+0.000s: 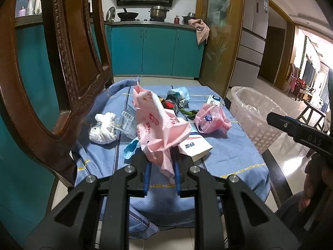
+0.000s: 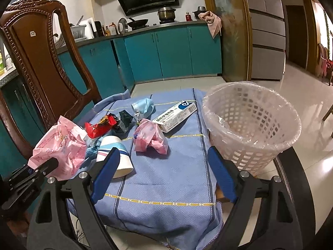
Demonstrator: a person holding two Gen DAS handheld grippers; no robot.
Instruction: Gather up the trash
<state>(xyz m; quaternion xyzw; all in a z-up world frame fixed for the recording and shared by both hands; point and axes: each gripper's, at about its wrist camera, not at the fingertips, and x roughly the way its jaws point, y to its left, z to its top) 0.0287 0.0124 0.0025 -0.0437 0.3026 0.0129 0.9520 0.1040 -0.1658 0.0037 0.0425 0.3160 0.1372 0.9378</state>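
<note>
Pink plastic bag [image 1: 158,125], light and floppy, hangs clamped in our left tongs [image 1: 161,174]; right tongs [image 2: 164,175] gape empty.

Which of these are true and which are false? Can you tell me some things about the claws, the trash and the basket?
1. The left claw is pinching a pink plastic bag. True.
2. The right claw is holding the medicine box. False: it is open with nothing between its fingers.
3. The white basket has a clear plastic liner. True.
4. The basket is full of trash. False: no trash can be seen inside it.
5. A red wrapper lies on the blue cloth. True.
</note>
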